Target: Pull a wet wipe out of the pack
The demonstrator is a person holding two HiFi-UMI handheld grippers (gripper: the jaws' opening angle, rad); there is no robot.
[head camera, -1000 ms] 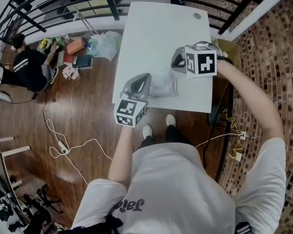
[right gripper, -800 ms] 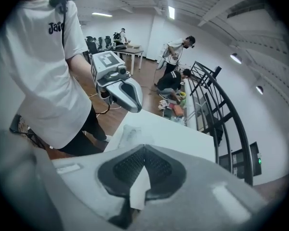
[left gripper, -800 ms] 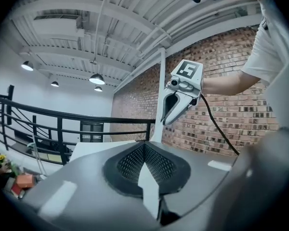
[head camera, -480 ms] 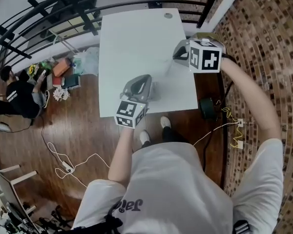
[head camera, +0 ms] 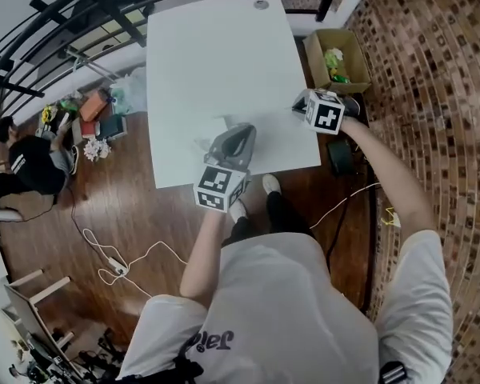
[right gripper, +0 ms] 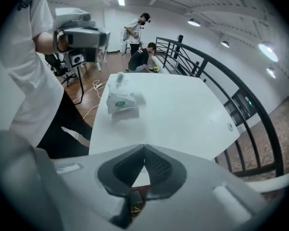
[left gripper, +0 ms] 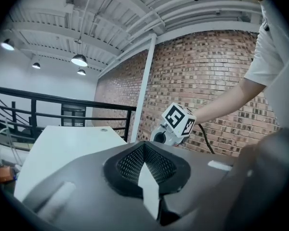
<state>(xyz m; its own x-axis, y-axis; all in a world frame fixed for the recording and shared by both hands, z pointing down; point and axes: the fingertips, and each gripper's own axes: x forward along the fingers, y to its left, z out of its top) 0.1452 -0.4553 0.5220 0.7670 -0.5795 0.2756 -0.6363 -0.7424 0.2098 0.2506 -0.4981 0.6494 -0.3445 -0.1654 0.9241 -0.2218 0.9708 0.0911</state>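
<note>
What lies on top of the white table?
The wet wipe pack lies on the table, near the edge by the person. In the head view the left gripper covers part of it.

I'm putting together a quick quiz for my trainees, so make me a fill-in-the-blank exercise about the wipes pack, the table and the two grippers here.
The wet wipe pack lies on a ___ table.
Of the two grippers, the ___ one is closer to the pack.
The jaws of the right gripper are ___.
The cardboard box stands on the ___.
Missing words: white; left; shut; floor.
</note>
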